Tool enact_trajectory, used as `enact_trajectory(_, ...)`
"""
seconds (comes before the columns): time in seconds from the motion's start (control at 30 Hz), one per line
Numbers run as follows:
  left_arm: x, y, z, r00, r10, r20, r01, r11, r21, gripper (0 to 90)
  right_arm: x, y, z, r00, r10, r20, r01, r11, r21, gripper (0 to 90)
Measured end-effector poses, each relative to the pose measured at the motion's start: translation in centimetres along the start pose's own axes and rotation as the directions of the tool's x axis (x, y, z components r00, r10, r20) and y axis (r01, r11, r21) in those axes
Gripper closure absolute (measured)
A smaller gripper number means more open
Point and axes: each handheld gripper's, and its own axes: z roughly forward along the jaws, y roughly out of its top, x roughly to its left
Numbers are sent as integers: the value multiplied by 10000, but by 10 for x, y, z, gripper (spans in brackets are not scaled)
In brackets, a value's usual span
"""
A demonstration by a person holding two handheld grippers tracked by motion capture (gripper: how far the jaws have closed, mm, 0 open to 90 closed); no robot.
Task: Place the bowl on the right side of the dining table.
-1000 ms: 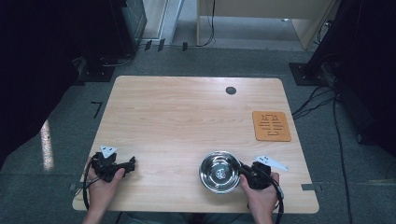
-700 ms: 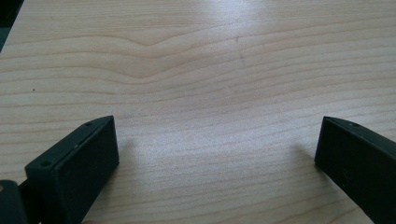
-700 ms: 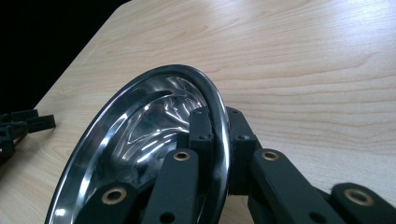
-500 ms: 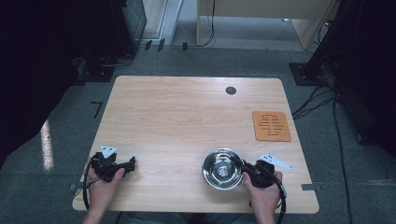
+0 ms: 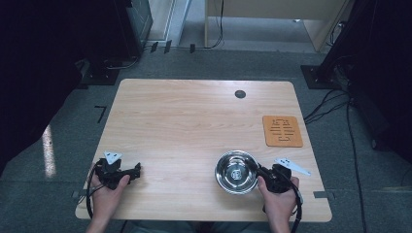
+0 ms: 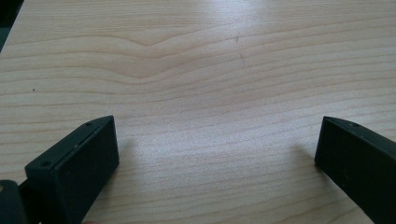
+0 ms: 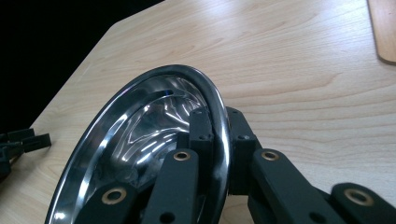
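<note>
right gripper | clamped on steel bowl rim (one jaw inside) | left gripper wide

Pale blond tabletop, streaked with darker wavy wood grain running left to right. Shiny silver bowl, mirror-bright, with white glints and dark reflections inside. Matte black left tool and right tool, brass-coloured rivets on the right one's links, a light grey plate on top of each. Orange-tan mat at far right, cut through with a maze-like pattern of lines. Small dark grey round cap near the far edge. Grey speckled floor around, black cables across it at right.
</note>
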Motion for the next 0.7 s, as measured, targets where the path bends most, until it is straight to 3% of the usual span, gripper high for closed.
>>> enact_trajectory(0.7, 0, 0, 0, 10000, 1, 0, -1, 10000, 1, 0, -15, 11, -2, 9989, 368, 275, -360, 9989, -314, 849)
